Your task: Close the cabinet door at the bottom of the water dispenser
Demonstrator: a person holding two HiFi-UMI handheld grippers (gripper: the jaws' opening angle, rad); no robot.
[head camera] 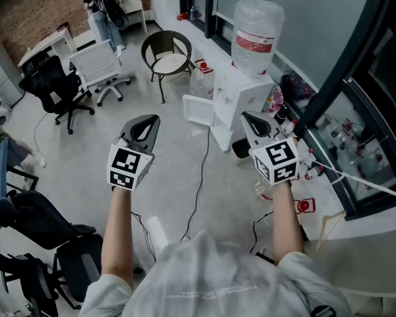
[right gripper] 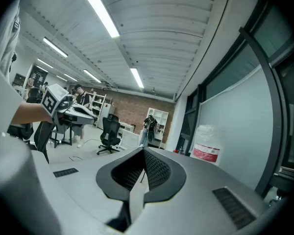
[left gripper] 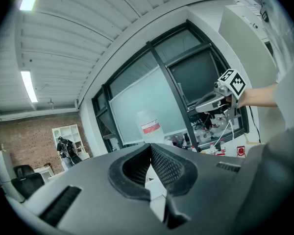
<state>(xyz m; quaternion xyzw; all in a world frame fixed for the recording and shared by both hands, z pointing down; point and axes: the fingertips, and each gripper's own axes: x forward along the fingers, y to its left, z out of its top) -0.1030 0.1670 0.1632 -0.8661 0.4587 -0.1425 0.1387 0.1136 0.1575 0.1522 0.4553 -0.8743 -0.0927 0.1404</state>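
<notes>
office room: pale grey floor (head camera: 178, 177), brick wall (head camera: 26, 12), black office chair (head camera: 56, 88), glass partition (head camera: 290, 5). white water dispenser (head camera: 241, 94), bottle (head camera: 256, 35) on top, stands by the glass; its bottom cabinet door (head camera: 198, 111) hangs open. left gripper (head camera: 148, 122) and right gripper (head camera: 251, 119): jaws pressed together, empty, clear of the door, which shows between them.

round chair (head camera: 170, 63) | white office chair (head camera: 96, 61) beside black office chair (head camera: 51, 82) | brick wall (head camera: 26, 8)

Grey floor (head camera: 72, 160), brick wall (head camera: 26, 12), black office chairs (head camera: 53, 84).
</notes>
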